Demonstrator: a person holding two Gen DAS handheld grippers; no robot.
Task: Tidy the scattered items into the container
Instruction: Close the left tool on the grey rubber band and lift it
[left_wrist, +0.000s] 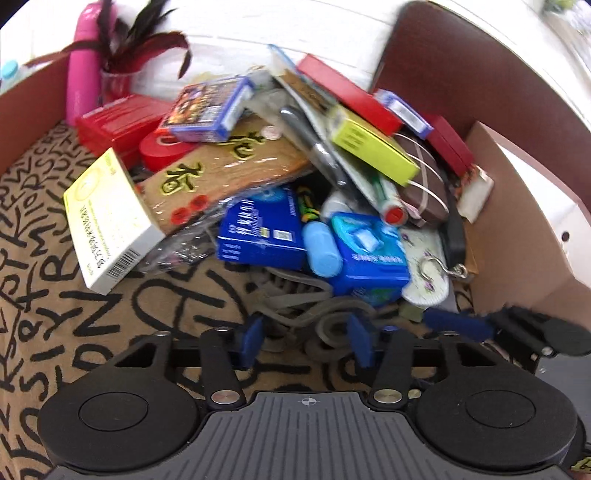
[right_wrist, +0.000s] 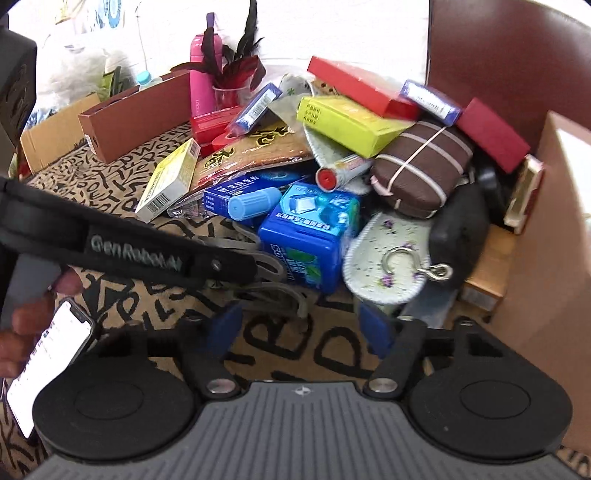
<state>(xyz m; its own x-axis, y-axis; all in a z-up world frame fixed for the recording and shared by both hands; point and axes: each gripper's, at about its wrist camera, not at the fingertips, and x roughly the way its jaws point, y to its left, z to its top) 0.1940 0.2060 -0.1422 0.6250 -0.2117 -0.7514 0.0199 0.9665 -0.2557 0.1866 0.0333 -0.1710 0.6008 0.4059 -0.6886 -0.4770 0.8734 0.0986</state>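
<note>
A heap of scattered items lies on the letter-patterned cloth: a blue gum box (left_wrist: 369, 254) (right_wrist: 314, 240), a blue carton (left_wrist: 262, 232) (right_wrist: 236, 192), a yellow-white box (left_wrist: 107, 221) (right_wrist: 170, 181), a brown pouch (right_wrist: 421, 166), a lime box (left_wrist: 373, 147) (right_wrist: 347, 122) and a grey strap (left_wrist: 306, 310) (right_wrist: 266, 280). My left gripper (left_wrist: 306, 339) is open and empty, its pads either side of the strap. My right gripper (right_wrist: 303, 325) is open and empty, just in front of the gum box. A cardboard box wall (left_wrist: 517, 236) (right_wrist: 546, 236) stands at the right.
A pink bottle (left_wrist: 83, 66) (right_wrist: 201, 74) and a red-leaved plant in a glass (right_wrist: 229, 77) stand behind the heap. A brown carton (right_wrist: 136, 114) lies at the back left. A hand holds a phone (right_wrist: 48, 365) at the lower left. A dark chair back (right_wrist: 509, 48) rises behind.
</note>
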